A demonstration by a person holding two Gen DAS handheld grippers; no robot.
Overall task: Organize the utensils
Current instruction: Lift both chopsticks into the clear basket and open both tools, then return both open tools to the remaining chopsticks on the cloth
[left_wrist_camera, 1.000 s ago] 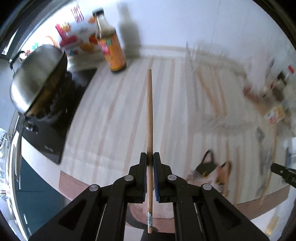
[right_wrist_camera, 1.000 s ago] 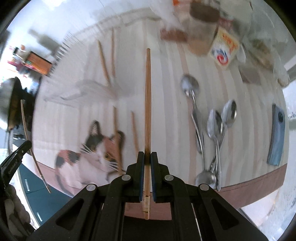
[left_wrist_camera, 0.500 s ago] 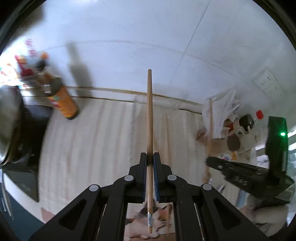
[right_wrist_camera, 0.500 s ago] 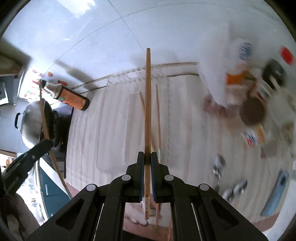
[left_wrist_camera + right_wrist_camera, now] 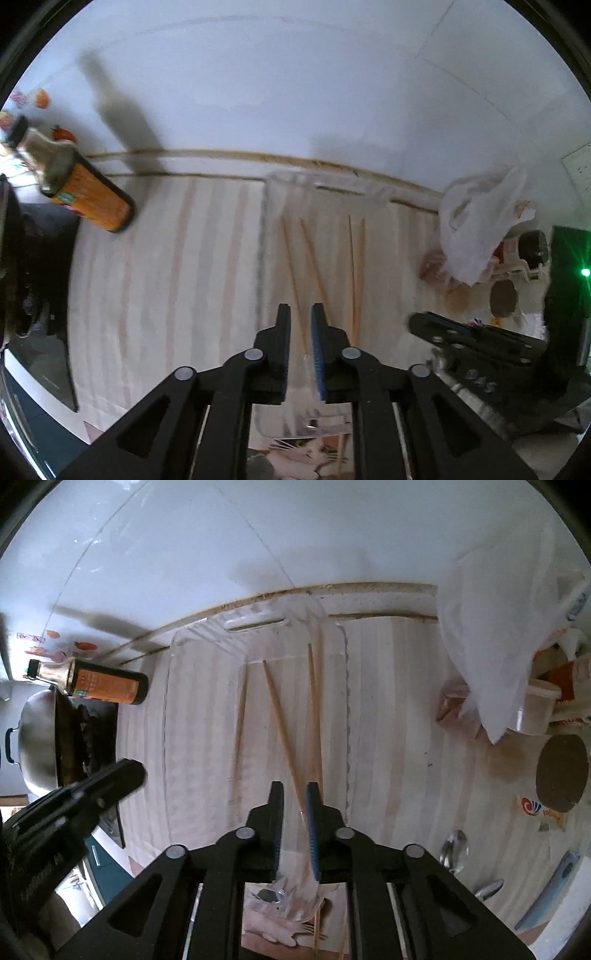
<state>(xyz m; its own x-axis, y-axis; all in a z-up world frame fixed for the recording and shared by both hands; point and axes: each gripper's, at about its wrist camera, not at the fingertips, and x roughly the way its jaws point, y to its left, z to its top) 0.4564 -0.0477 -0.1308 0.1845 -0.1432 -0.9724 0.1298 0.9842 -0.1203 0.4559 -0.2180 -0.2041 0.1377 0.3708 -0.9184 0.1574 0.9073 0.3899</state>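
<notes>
1. The desk [image 5: 388, 738], covered in a pale striped cloth, runs to the wall; its back edge lies along the wall seam.
2. A clear tray [image 5: 173, 709] sits at the middle of the desk, its handle slot toward the back edge. It is see-through, so its rim is easy to misjudge.
3. At the desk's left end stand a wok [image 5: 37, 738] and a sauce bottle [image 5: 107, 685]; a white plastic bag [image 5: 509, 635] crowds the right end.
4. Your left claw [image 5: 300, 349] has its jaws parted a narrow way with nothing between them. Your right claw [image 5: 293, 827] stands the same, narrowly parted and empty.
5. The chopsticks [image 5: 280, 723] lie inside the tray, four in the left wrist view. Their long axes run roughly front to back, toward the wall; two cross or splay a little, so they are not parallel.
6. Spoons [image 5: 454, 849] lie loose near the desk's front right corner, outside the tray.
7. I judge the chopsticks light, stiff and smooth, likely to roll or pivot in a pinch. Take each near its middle, jaws square across the shaft.
8. The spoons look like polished metal, heavier and slippery; grip the handle, not the bowl.
</notes>
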